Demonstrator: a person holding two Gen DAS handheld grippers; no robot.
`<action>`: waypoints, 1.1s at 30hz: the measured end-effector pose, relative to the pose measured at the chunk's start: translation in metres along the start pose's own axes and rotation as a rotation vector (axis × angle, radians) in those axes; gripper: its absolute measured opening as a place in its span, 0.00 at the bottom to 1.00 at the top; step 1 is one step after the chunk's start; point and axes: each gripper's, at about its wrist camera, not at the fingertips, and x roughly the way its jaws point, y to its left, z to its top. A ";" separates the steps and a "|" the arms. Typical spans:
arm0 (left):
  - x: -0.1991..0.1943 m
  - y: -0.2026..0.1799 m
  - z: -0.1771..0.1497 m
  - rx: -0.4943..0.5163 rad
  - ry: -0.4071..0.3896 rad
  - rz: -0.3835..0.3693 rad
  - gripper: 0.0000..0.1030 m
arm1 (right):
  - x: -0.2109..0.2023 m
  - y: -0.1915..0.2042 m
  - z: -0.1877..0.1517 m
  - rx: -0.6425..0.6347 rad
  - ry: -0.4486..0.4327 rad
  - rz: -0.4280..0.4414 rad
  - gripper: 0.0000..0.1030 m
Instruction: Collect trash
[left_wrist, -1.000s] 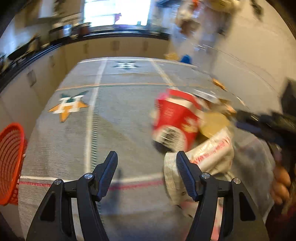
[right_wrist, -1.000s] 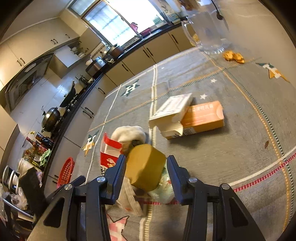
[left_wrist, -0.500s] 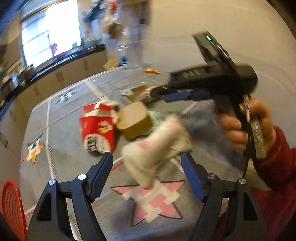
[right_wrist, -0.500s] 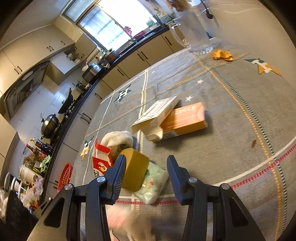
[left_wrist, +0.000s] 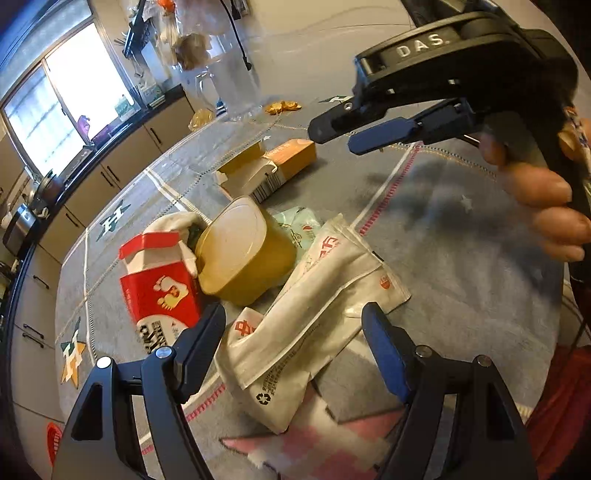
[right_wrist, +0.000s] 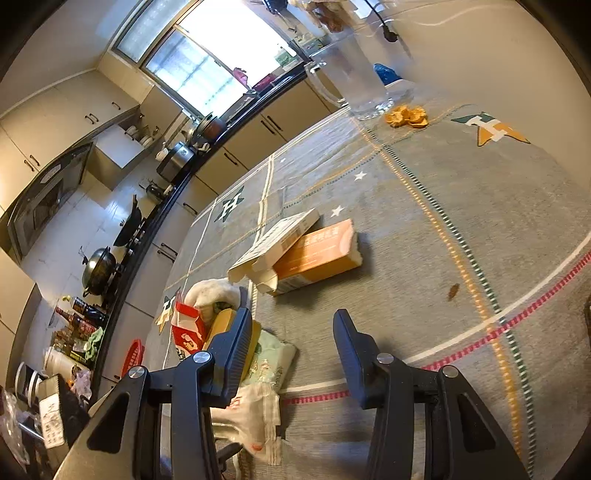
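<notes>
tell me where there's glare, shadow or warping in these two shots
Left wrist view: window blown out, right tool casts a soft shadow on the cloth, edges bend. Right wrist view: window overexposed, counter curves with the fisheye, centre sharp.

Daylight enters through the kitchen window, which is blown out to white in both views. Interior is warm and moderately bright. Soft shadow on the bench cloth under the right tongs. Heavy fisheye bending, dark vignette corners. Focus is mostly sharp.
</notes>
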 end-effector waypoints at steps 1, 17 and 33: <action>0.001 0.000 0.002 -0.005 -0.002 -0.009 0.73 | -0.002 -0.002 0.001 0.003 -0.004 -0.003 0.48; -0.012 -0.007 -0.012 -0.185 -0.027 0.059 0.26 | 0.013 0.016 0.028 0.027 0.020 0.033 0.49; -0.010 -0.005 -0.005 -0.149 0.005 0.092 0.42 | 0.090 0.018 0.063 0.123 0.157 -0.012 0.28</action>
